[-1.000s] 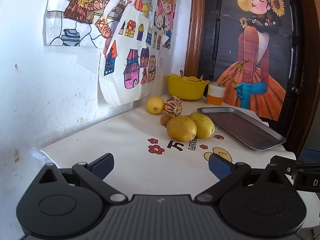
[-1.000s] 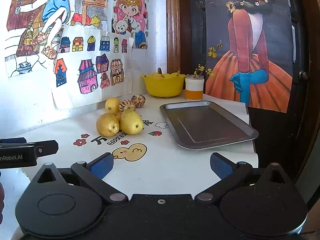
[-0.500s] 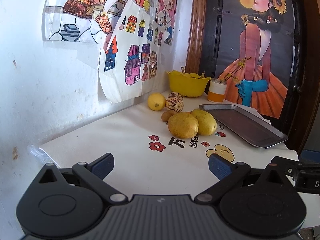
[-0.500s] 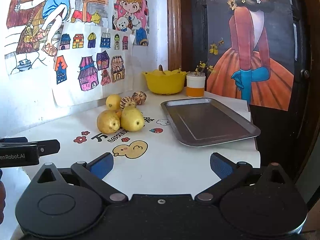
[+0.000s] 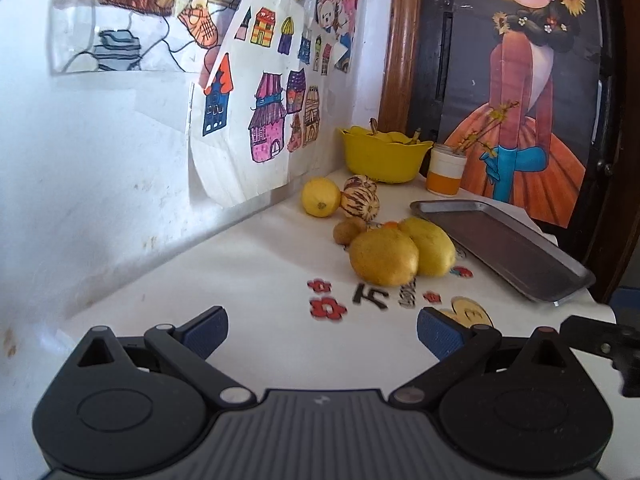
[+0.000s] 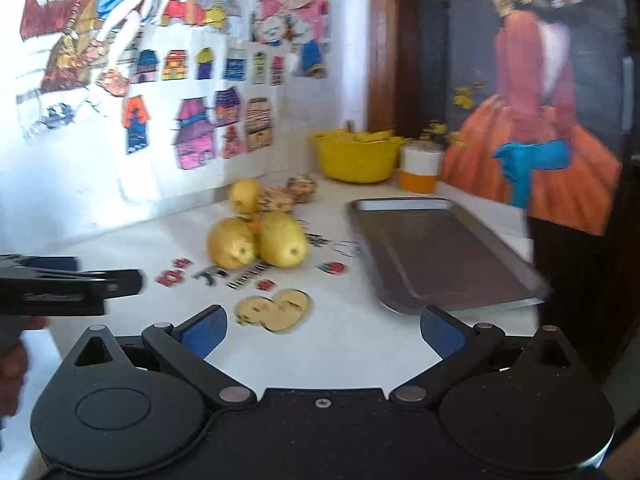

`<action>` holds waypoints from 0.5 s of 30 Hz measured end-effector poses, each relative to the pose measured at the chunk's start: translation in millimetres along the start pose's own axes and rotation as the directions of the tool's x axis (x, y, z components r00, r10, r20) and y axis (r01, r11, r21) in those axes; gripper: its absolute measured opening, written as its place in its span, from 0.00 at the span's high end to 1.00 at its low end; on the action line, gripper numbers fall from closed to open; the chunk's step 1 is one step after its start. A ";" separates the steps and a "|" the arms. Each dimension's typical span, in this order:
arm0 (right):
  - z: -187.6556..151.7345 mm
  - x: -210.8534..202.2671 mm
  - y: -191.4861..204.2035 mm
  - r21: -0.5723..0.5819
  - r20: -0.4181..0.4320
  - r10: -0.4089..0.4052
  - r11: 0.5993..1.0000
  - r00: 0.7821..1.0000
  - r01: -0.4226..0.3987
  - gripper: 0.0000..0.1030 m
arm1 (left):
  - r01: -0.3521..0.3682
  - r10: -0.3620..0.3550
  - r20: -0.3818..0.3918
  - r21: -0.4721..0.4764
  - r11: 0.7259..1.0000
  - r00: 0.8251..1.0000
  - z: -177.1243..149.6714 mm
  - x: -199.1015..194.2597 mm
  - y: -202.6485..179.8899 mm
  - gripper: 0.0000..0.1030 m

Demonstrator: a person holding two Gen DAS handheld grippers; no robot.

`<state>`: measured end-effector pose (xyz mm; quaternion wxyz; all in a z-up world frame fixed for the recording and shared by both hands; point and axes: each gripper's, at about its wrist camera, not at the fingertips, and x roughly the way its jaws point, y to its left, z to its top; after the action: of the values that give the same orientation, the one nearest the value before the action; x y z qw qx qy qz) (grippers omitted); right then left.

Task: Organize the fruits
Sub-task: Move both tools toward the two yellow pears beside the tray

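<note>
We see the right wrist view smeared by motion: the printed lettering [image 6: 248,278] on the table cover is unreadable. A small orange fruit [image 5: 390,225] shows only as a sliver behind the two large yellow fruits [image 5: 384,256]. The yellow bowl [image 5: 380,156] hides most of its contents. The right gripper [image 5: 600,346] is cut off by the frame edge.
</note>
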<state>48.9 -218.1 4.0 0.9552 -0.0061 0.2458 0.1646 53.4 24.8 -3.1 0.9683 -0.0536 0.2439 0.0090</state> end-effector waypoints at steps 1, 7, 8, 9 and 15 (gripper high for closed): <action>8.5 5.0 -2.1 -0.004 -0.013 0.029 1.000 1.000 -0.029 0.00 | 0.003 -0.003 -0.005 -0.004 1.000 1.000 5.7 5.4 2.8 0.00; 54.5 46.9 0.7 -0.161 -0.115 0.110 0.979 0.987 -0.128 0.00 | 0.045 -0.048 -0.050 -0.049 0.998 0.998 36.4 37.5 13.6 0.00; 60.5 52.5 1.4 -0.202 -0.114 0.103 0.971 0.988 -0.124 0.00 | 0.055 -0.059 -0.058 -0.059 0.997 0.997 39.4 42.6 14.8 0.00; 64.3 58.3 1.1 -0.240 -0.114 0.095 0.963 0.989 -0.120 0.00 | 0.064 -0.068 -0.065 -0.068 0.996 0.996 42.8 48.3 15.7 0.00; 81.0 96.9 -4.3 -0.410 -0.151 0.120 0.895 0.981 -0.172 0.01 | 0.114 -0.127 -0.115 -0.113 0.987 0.985 54.3 79.3 10.5 0.00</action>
<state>168.1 -184.4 29.2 0.8994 -0.2037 0.2621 0.2844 148.4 40.5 5.8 0.9461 -0.1202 0.2980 -0.0401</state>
